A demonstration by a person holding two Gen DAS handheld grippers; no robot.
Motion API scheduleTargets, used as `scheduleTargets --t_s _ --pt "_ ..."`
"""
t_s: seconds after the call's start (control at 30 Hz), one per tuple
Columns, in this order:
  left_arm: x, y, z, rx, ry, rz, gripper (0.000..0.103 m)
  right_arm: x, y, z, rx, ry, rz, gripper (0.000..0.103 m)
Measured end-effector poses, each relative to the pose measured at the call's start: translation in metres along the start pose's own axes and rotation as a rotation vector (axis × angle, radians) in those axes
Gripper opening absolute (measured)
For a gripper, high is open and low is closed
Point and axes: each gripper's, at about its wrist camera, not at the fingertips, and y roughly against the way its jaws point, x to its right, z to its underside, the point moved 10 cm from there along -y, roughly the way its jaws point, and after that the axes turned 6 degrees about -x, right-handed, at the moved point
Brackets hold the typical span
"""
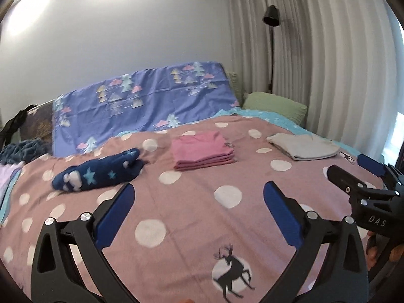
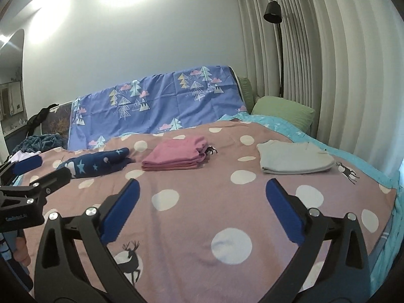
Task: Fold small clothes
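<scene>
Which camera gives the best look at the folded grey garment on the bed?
The right wrist view shows the grey garment best: it lies whole and further from the picture's edge, with its stacked folded edge visible. The left wrist view also shows the whole garment, but nearer the right side, just beyond the right gripper.

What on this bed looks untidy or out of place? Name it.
The navy garment at the left lies bunched and rumpled, not squared off. The pink stack and the grey garment beside it are folded flat. Nothing looks spilled or damaged.
</scene>
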Motion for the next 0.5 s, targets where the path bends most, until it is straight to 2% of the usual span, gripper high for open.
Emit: scheduleTargets --t_s 0.2,0.5 --pt "-0.004 0.016 0.020 -0.024 0.004 -0.024 0.102 -0.007 0.009 0.008 -0.020 0.012 0.014 0.101" --pt "-0.004 0.019 0.031 -0.043 0.017 -0.001 0.102 -0.015 0.016 0.011 -0.017 0.044 0.034 0.101"
